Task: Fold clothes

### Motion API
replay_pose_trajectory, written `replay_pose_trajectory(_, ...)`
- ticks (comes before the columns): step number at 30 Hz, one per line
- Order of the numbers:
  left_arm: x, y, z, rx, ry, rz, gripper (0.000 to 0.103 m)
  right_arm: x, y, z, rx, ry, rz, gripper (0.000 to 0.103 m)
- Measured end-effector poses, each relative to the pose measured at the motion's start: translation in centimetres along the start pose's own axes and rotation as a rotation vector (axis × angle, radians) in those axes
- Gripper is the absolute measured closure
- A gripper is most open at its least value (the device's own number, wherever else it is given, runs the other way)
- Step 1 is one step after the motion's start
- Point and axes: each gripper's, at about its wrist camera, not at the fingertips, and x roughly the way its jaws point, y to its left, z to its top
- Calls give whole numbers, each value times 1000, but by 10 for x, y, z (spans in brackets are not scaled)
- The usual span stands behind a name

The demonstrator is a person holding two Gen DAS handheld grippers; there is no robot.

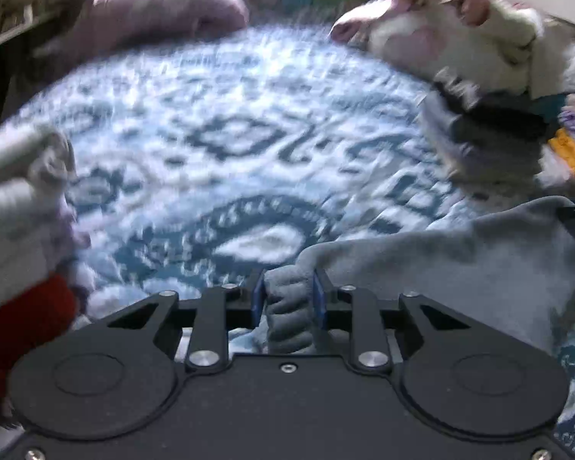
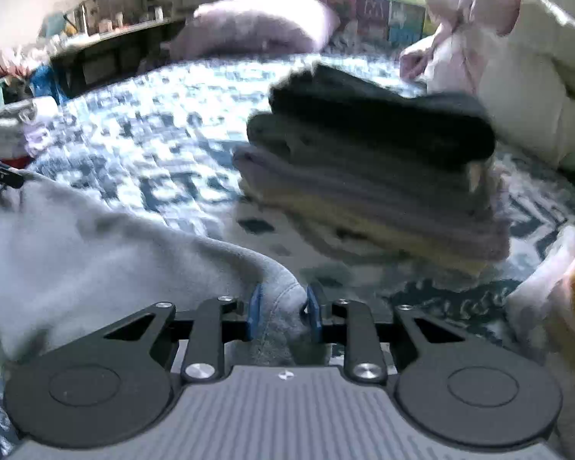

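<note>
A light grey fleece garment (image 1: 460, 264) is stretched between my two grippers above a blue and white patterned bedspread (image 1: 230, 134). My left gripper (image 1: 288, 299) is shut on a bunched edge of it, and the cloth spreads to the right. My right gripper (image 2: 283, 312) is shut on another edge of the same garment (image 2: 96, 237), and the cloth spreads to the left. The tip of the left gripper (image 2: 0, 174) shows at the left edge of the right wrist view. Both views are motion-blurred.
A stack of folded clothes (image 2: 372, 176), dark on top, grey and yellow below, lies ahead of the right gripper. Unfolded pink and white clothes (image 1: 441, 27) lie at the far right. A mauve pillow (image 1: 161, 11) lies at the head. Folded white and red items (image 1: 19, 230) sit left.
</note>
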Motion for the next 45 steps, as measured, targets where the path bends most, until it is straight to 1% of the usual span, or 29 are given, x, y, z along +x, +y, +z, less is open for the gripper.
replay_pose_trajectory(2, -18, -8, 1, 53, -68, -12, 79, -17, 2, 2, -7, -36, 8, 76)
replay_pose_trajectory(6, -62, -19, -6, 131, -174, -40, 79, -54, 9, -3, -38, -86, 44, 77)
replay_pose_trajectory(7, -71, -23, -8, 146, -194, -47, 79, -63, 9, -5, -45, -95, 53, 82)
replay_pose_trajectory(8, -85, -26, -12, 164, -223, -54, 79, -73, 9, -8, -51, -102, 63, 82)
replay_pose_trajectory(11, -127, -31, -38, 219, -296, -76, 79, -104, 12, -22, -74, -115, 108, 83)
replay_pose_trajectory(14, -169, -37, -88, 287, -331, -113, 77, -132, 23, -48, -129, -72, 158, 85)
replay_pose_trajectory(15, -180, -40, -111, 323, -314, -126, 76, -138, 27, -60, -146, -28, 180, 85)
replay_pose_trajectory(16, -186, -41, -132, 337, -278, -153, 72, -143, 32, -72, -159, 29, 205, 85)
replay_pose_trajectory(17, -189, -41, -160, 345, -217, -179, 66, -147, 38, -88, -193, 100, 216, 85)
replay_pose_trajectory(18, -192, -41, -184, 346, -169, -180, 64, -152, 45, -106, -239, 159, 208, 84)
replay_pose_trajectory(19, -195, -40, -204, 325, -136, -165, 64, -157, 48, -121, -267, 210, 214, 84)
replay_pose_trajectory(20, -197, -38, -224, 304, -104, -150, 65, -162, 48, -135, -267, 254, 234, 84)
replay_pose_trajectory(22, -203, -34, -245, 208, -91, -145, 66, -173, 45, -150, -240, 287, 250, 84)
replay_pose_trajectory(23, -207, -33, -251, 157, -106, -147, 64, -178, 42, -156, -216, 294, 254, 82)
replay_pose_trajectory(25, -212, -27, -254, 25, -138, -152, 57, -188, 35, -158, -156, 274, 252, 81)
replay_pose_trajectory(27, -209, -22, -251, -109, -148, -136, 56, -190, 27, -154, -71, 245, 234, 75)
replay_pose_trajectory(28, -205, -20, -250, -175, -147, -123, 55, -189, 23, -153, -15, 228, 223, 75)
replay_pose_trajectory(29, -202, -15, -251, -273, -151, -135, 53, -186, 19, -152, 47, 208, 211, 71)
replay_pose_trajectory(30, -197, -13, -251, -355, -151, -144, 51, -182, 15, -152, 115, 193, 198, 61)
replay_pose_trajectory(31, -192, -11, -251, -437, -150, -153, 50, -177, 10, -151, 187, 179, 185, 57)
replay_pose_trajectory(33, -181, -11, -253, -546, -153, -161, 50, -165, 1, -154, 342, 154, 169, 46)
replay_pose_trajectory(36, -177, -20, -259, -589, -140, -150, 50, -146, -7, -162, 535, 129, 172, 38)
replay_pose_trajectory(37, -171, -25, -257, -587, -133, -153, 50, -139, -7, -165, 576, 124, 171, 38)
replay_pose_trajectory(40, -150, -39, -253, -588, -113, -97, 52, -121, -1, -170, 642, 120, 157, 38)
replay_pose_trajectory(41, -141, -44, -250, -590, -101, -81, 56, -115, 3, -171, 653, 118, 150, 37)
replay_pose_trajectory(42, -131, -51, -248, -578, -80, -58, 64, -110, 8, -172, 661, 107, 143, 37)
replay_pose_trajectory(43, -125, -58, -244, -548, -62, -9, 74, -107, 12, -172, 667, 92, 136, 40)
replay_pose_trajectory(44, -122, -65, -242, -494, -54, 19, 82, -104, 17, -171, 664, 84, 137, 62)
replay_pose_trajectory(45, -128, -64, -235, -491, -77, 15, 83, -103, 21, -170, 654, 87, 125, 72)
